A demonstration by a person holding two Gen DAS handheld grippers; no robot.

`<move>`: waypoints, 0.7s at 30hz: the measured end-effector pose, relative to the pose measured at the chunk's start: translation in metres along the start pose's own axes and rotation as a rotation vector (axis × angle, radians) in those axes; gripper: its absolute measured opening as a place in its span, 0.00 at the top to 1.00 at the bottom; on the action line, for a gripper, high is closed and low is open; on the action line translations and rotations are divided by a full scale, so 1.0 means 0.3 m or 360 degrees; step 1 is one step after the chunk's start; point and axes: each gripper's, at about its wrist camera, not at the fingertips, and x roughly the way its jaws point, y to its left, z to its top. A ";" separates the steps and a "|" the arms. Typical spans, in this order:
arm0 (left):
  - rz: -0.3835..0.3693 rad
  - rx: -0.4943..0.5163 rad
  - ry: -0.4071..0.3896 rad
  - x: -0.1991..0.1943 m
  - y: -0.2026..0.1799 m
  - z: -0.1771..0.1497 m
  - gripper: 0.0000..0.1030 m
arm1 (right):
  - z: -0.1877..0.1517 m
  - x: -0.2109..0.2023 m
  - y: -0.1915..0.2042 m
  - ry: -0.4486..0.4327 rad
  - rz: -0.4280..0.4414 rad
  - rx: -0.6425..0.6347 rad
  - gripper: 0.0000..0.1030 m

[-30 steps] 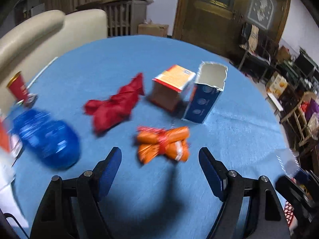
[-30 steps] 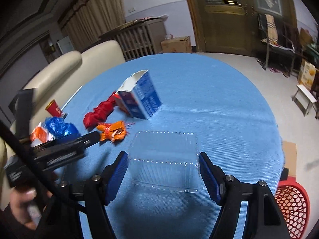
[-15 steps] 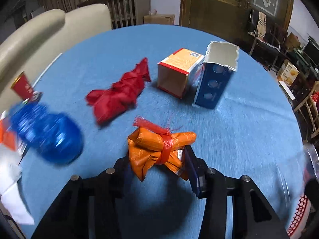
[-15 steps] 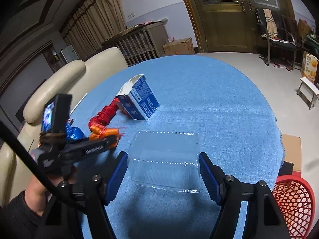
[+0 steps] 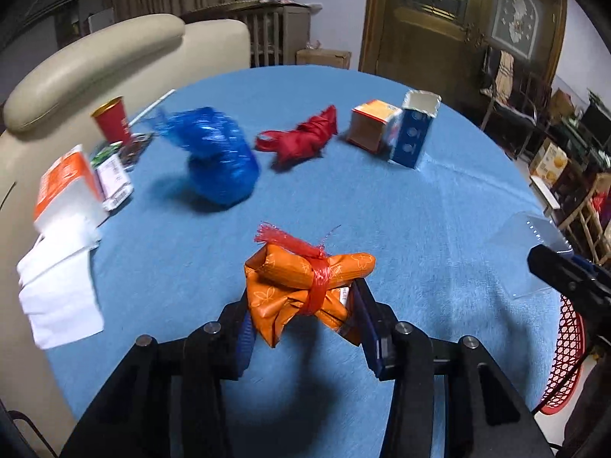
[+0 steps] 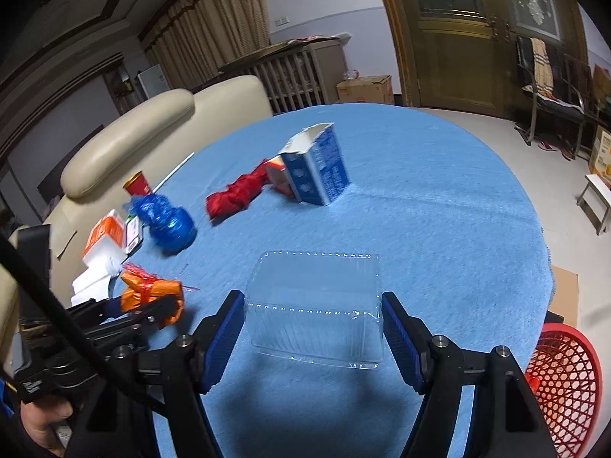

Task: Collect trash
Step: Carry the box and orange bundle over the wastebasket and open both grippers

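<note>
The left claw [image 5: 305, 324] is closed on the orange wrapper bundle [image 5: 305, 286], its jaws having just drawn in around it, and holds it clear of the blue desk [image 5: 439, 198]. The bundle looks like crumpled film knotted with red net: light, soft and springy, so the pads bite best on the thick waist under the tie, where they sit now; a hold on the loose ends would likely slip. The right claw [image 6: 313, 328] stands half open around the clear plastic box [image 6: 317, 305], a blue pad against each end wall, the box apparently lifted, though its underside is hard to read through the clear plastic. That box should weigh almost nothing, but its thin, slick walls would buckle or pop out under a hard squeeze, so a gentle grip across the ribbed ends suits it. The red mesh basket [image 6: 565, 381] sits just off the desk's edge on the right, near both loads.
</note>
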 end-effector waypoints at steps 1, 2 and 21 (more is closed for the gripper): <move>0.0003 -0.0014 -0.0008 -0.003 0.008 -0.001 0.53 | -0.002 0.001 0.012 0.0003 0.0003 -0.0006 0.28; 0.0003 -0.0034 -0.0017 -0.018 0.030 -0.011 0.53 | -0.004 0.003 0.031 0.0007 0.0008 -0.0017 0.28; 0.0089 -0.0202 -0.0085 -0.090 0.297 -0.036 0.53 | 0.077 0.113 0.322 0.0079 0.0048 -0.0206 0.28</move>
